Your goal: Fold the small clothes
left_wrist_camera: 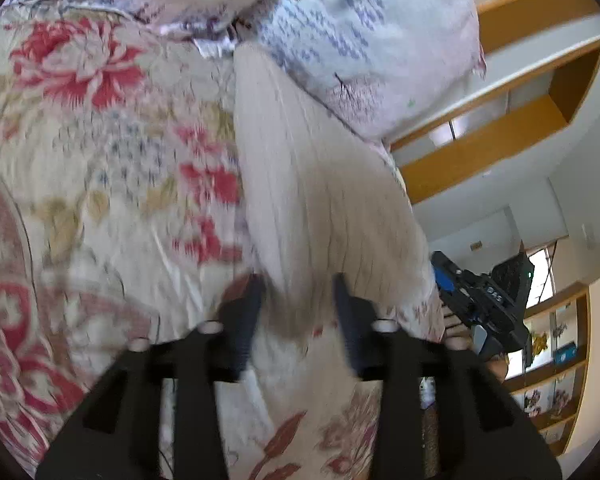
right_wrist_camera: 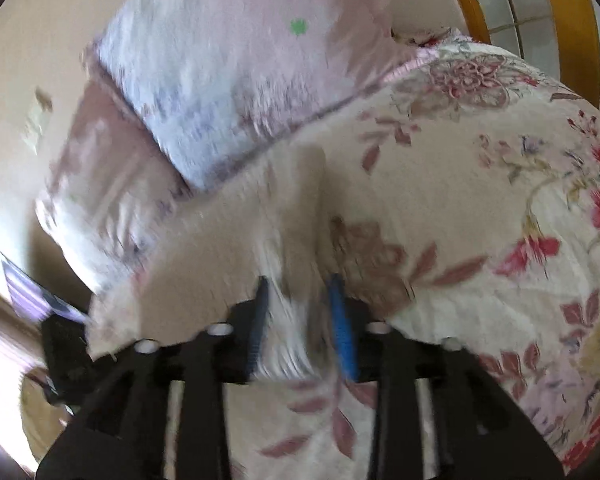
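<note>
The bed (left_wrist_camera: pixel 100 200) has a flowery cover, with two pillows (left_wrist_camera: pixel 360 40) at its far end and wooden shelves (left_wrist_camera: pixel 500 120) on the wall behind. A small white cloth (left_wrist_camera: pixel 312 184) is lifted up off the bed, hanging in a long stretched strip between the two tools.

The left gripper (left_wrist_camera: pixel 298 292) has one end of the cloth bunched between its fingers (left_wrist_camera: pixel 244 320). There is a gap between them and the cloth fills it, so they look closed on the cloth, but the picture is smeared and how tight the hold is cannot be told. The right gripper (right_wrist_camera: pixel 298 292) has the other end of the cloth (right_wrist_camera: pixel 288 320) between its blue fingers (right_wrist_camera: pixel 342 328), and these look squeezed onto it. From the left camera the right gripper (left_wrist_camera: pixel 476 292) shows off to the side, near the bed edge.

Both pictures are blurry, so things seem to be moving fast. My guess is the cloth is being swung out flat before a fold. If one hold is loose, that end could slip out and the cloth would drop in a heap. It could also land twisted or catch on a pillow
</note>
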`<move>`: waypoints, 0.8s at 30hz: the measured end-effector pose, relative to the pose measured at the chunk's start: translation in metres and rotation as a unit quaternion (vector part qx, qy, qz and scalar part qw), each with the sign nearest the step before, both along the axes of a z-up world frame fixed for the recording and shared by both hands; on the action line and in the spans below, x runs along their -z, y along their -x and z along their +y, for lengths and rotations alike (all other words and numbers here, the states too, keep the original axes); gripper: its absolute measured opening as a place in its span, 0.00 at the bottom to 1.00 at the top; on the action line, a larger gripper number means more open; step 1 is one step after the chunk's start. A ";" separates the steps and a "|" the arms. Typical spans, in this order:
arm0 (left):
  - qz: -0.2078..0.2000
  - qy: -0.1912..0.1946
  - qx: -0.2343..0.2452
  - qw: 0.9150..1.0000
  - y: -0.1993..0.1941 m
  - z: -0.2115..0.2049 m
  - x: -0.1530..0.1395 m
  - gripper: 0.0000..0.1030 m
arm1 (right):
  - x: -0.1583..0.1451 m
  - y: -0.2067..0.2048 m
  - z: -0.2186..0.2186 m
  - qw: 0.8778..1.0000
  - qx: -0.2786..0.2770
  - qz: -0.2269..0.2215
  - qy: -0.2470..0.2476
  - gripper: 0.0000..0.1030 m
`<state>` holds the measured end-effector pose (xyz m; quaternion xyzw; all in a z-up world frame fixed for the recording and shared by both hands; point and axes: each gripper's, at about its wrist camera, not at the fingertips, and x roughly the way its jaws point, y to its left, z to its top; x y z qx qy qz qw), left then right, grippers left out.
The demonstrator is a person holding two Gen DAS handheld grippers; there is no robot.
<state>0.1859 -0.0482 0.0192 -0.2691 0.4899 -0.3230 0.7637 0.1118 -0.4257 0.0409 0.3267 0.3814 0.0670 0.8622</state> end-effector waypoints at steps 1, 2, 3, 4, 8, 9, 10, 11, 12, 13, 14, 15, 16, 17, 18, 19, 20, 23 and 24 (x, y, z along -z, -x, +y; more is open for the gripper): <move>0.004 -0.004 -0.011 1.000 -0.007 0.000 -0.001 0.50 | 0.000 -0.008 -0.002 1.000 0.001 0.003 -0.013 0.37; 0.008 -0.007 -0.015 1.000 -0.013 0.000 0.000 0.50 | 0.002 -0.015 -0.002 1.000 0.000 0.009 -0.020 0.37; 0.016 -0.012 -0.020 1.000 -0.021 -0.001 0.002 0.51 | 0.005 -0.024 -0.001 1.000 -0.003 0.019 -0.024 0.37; 0.025 -0.012 -0.023 0.999 -0.026 -0.002 0.004 0.51 | 0.007 -0.028 0.001 0.999 -0.007 0.023 -0.026 0.37; 0.042 0.000 -0.025 0.999 -0.038 -0.008 0.011 0.51 | 0.011 -0.035 0.010 1.000 -0.007 0.016 -0.007 0.12; 0.042 0.002 -0.025 0.999 -0.039 -0.009 0.011 0.45 | 0.010 -0.033 0.008 1.000 0.002 0.007 -0.002 0.11; 0.040 0.001 -0.027 0.999 -0.040 -0.010 0.011 0.43 | 0.010 -0.031 0.006 1.000 0.011 0.004 0.002 0.11; 0.037 0.000 -0.027 0.999 -0.040 -0.012 0.011 0.42 | 0.013 -0.030 0.003 1.000 0.021 0.013 0.006 0.10; 0.035 -0.002 -0.026 0.999 -0.040 -0.013 0.012 0.42 | 0.017 -0.030 0.002 0.999 0.024 0.021 0.006 0.10; 0.032 -0.004 -0.025 0.999 -0.039 -0.014 0.013 0.42 | 0.026 -0.032 0.001 0.999 0.027 0.041 0.005 0.10; 0.031 -0.005 -0.024 0.999 -0.039 -0.015 0.014 0.42 | 0.032 -0.033 0.001 0.998 0.028 0.050 0.002 0.10; 0.031 -0.005 -0.023 0.999 -0.039 -0.015 0.015 0.42 | 0.035 -0.033 0.002 0.998 0.027 0.051 0.001 0.10; 0.032 -0.005 -0.023 0.999 -0.039 -0.015 0.015 0.43 | 0.033 -0.033 0.002 0.999 0.023 0.048 0.003 0.10; 0.036 -0.002 -0.022 0.999 -0.039 -0.014 0.015 0.44 | 0.029 -0.033 0.002 0.999 0.015 0.047 0.001 0.11; 0.039 0.001 -0.020 0.999 -0.040 -0.013 0.014 0.45 | 0.024 -0.034 0.000 0.999 0.008 0.046 -0.009 0.12; 0.042 0.005 -0.019 0.999 -0.042 -0.011 0.012 0.46 | 0.021 -0.035 -0.002 0.999 0.005 0.046 -0.018 0.14; 0.042 0.009 -0.021 0.999 -0.044 -0.008 0.009 0.48 | 0.017 -0.037 -0.007 0.999 0.004 0.045 -0.030 0.21; 0.035 0.024 -0.039 0.998 -0.059 -0.002 0.000 0.60 | 0.011 -0.053 -0.018 0.997 0.008 0.041 -0.061 0.54; 0.037 0.026 -0.042 0.998 -0.068 -0.002 -0.002 0.61 | 0.013 -0.063 -0.023 0.996 0.008 0.046 -0.075 0.57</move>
